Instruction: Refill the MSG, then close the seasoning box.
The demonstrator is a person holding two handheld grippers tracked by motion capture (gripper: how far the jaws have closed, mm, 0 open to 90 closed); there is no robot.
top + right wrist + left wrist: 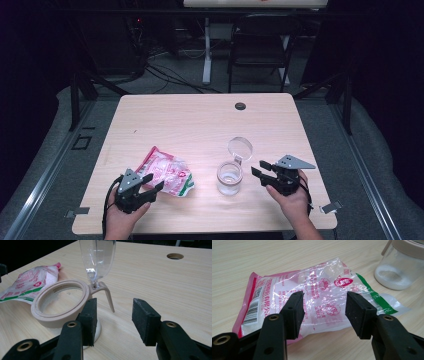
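From the high view, your left gripper (152, 184) sits at the near left of the table (200, 120), jaws apart and empty, just beside the plastic bag (167, 175). The glass jar (230, 178) stands upright between both grippers, its clear lid (240, 147) flipped open. Your right gripper (260, 170) waits just beside the jar, jaws apart, holding nothing. The far half of the table is bare.

In the left gripper view, the bag (312, 297) lies flat beyond the spread jaws; the jar (398, 267) holds a shallow layer of white powder.

In the right gripper view, the jar's beige rim (61, 303) lies just ahead of the open jaws, lid (97, 257) raised.
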